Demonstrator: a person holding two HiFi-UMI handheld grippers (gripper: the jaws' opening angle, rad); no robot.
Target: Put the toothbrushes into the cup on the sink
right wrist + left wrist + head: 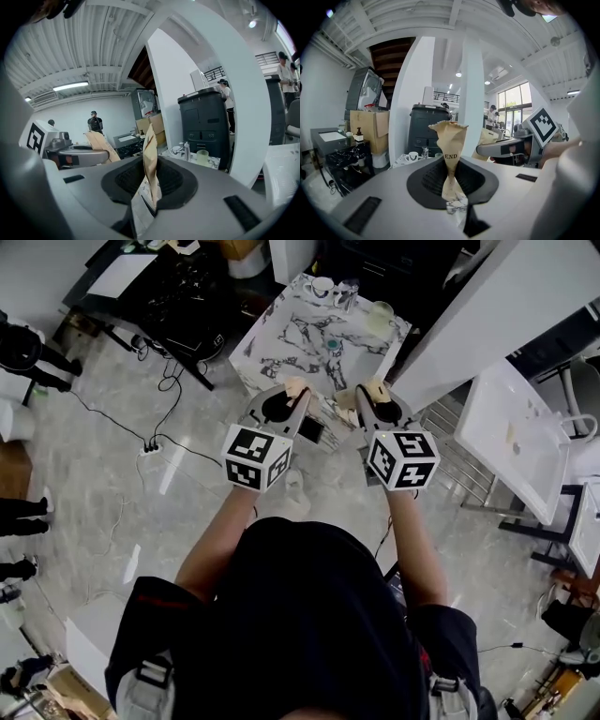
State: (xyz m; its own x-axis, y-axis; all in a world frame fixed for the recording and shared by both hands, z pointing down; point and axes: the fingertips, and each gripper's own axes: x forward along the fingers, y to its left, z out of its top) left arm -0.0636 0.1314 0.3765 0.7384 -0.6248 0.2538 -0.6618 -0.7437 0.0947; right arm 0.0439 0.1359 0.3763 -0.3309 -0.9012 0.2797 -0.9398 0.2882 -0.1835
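A marble-topped sink counter point(281, 324) stands ahead on the floor, carrying a pale green cup point(380, 317), a white mug point(322, 285) and a faucet point(347, 294). I cannot make out any toothbrushes. My left gripper point(296, 390) and right gripper point(375, 388) are held side by side in the air short of the counter's near edge. Both have beige-taped jaws pressed together with nothing between them. In the left gripper view the taped tips point(449, 129) point at the counter; in the right gripper view the tips point(150, 136) stand left of the cup point(202, 157).
A white pillar point(478, 306) rises right of the counter. A white table point(516, 442) stands further right, with a metal rack point(459, 465) on the floor beside it. Cables and a power strip point(150, 448) lie at left, near a black desk point(159, 296).
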